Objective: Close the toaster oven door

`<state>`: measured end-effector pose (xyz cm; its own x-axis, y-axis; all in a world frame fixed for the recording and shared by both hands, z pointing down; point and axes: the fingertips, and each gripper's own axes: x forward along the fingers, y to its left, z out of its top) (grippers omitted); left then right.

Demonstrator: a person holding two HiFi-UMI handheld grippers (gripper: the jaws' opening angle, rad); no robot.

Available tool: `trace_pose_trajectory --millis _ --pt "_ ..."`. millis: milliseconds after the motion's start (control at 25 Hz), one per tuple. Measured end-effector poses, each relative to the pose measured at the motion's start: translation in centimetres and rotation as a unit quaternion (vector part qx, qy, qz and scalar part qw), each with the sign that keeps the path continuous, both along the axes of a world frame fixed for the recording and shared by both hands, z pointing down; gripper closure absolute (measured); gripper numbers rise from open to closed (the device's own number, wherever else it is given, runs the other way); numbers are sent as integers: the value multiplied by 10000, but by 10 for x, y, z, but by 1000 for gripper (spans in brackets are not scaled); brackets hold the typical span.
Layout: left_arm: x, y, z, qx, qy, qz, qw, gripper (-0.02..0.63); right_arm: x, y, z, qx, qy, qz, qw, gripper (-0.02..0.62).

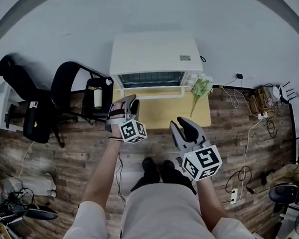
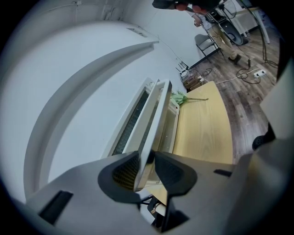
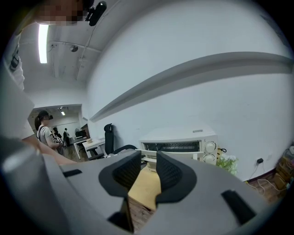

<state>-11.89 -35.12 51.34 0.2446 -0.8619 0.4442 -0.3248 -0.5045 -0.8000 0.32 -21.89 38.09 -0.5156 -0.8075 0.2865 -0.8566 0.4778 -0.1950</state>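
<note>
A white toaster oven (image 1: pixel 154 55) stands at the back of a small wooden table (image 1: pixel 198 116), and its glass door (image 1: pixel 150 94) hangs partly open toward me. My left gripper (image 1: pixel 124 102) is at the door's left end. In the left gripper view the door's edge (image 2: pixel 154 119) runs between the dark pads (image 2: pixel 124 172), and the left gripper (image 2: pixel 146 167) is shut on it. My right gripper (image 1: pixel 182 123) hovers over the table's front right, apart from the oven. In the right gripper view, the right gripper (image 3: pixel 148 167) stands open on nothing, facing the oven (image 3: pixel 177 140) and its door (image 3: pixel 175 154).
A bunch of green flowers (image 1: pixel 202 86) lies on the table right of the oven. Black office chairs (image 1: pixel 67 84) stand on the left. Cables and a power strip (image 1: pixel 257 115) lie on the wood floor on the right. A person (image 3: pixel 43 133) stands far off in the room.
</note>
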Motion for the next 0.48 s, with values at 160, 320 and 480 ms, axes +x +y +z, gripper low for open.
trace_pose_trajectory --millis 160,320,480 --pt "0 -12 -6 -23 42 25 10000 497 -9 -6 -4 32 -7 27 10000 502" --pt "0 -21 -11 -76 100 24 9999 494 -14 -9 -7 56 1 71 10000 502" --pt "0 -26 -13 -102 73 87 9999 494 -18 -12 -12 113 -37 108 9999 503"
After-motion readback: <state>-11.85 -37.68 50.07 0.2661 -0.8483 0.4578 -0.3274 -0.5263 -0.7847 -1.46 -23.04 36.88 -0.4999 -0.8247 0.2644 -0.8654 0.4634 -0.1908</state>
